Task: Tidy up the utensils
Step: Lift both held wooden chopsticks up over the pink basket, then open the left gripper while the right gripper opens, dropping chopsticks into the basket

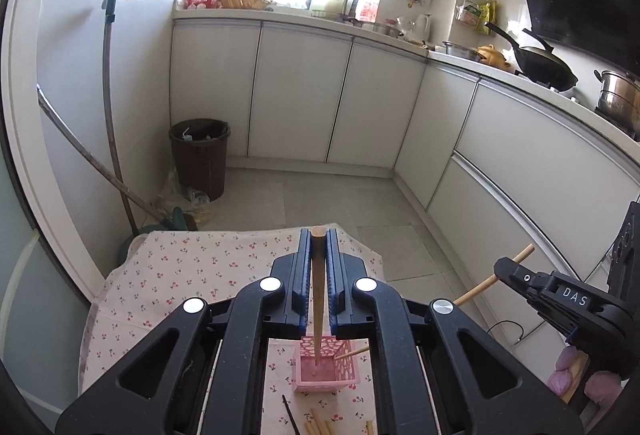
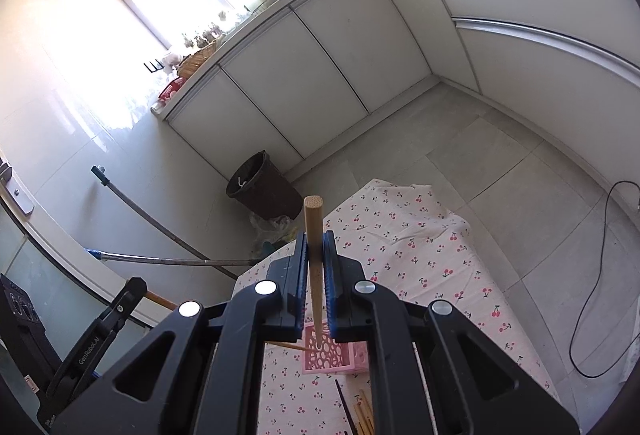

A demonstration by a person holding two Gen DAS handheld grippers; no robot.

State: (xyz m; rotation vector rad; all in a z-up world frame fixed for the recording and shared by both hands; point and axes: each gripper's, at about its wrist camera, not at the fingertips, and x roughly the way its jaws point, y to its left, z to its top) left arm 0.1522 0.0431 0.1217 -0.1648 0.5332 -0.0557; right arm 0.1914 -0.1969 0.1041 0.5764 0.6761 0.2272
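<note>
My left gripper (image 1: 319,235) is shut on a wooden chopstick (image 1: 319,299) whose tip points down into a pink perforated holder (image 1: 325,367) on the cherry-print cloth (image 1: 192,275). My right gripper (image 2: 315,239) is shut on another wooden chopstick (image 2: 314,259), its tip over the same pink holder (image 2: 332,355). The right gripper also shows in the left wrist view (image 1: 516,271), holding its chopstick (image 1: 492,281) at a slant. The left gripper shows in the right wrist view (image 2: 128,295). Several loose chopsticks (image 1: 320,425) and a dark one (image 1: 291,415) lie on the cloth below the holder.
The cloth-covered table (image 2: 420,247) stands on a tiled kitchen floor. A dark waste bin (image 1: 200,155), broom and mop handles (image 1: 108,107) stand left. White cabinets (image 1: 300,95) run behind, with pots and a wok (image 1: 548,63) on the counter. A black cable (image 2: 592,275) lies at the right.
</note>
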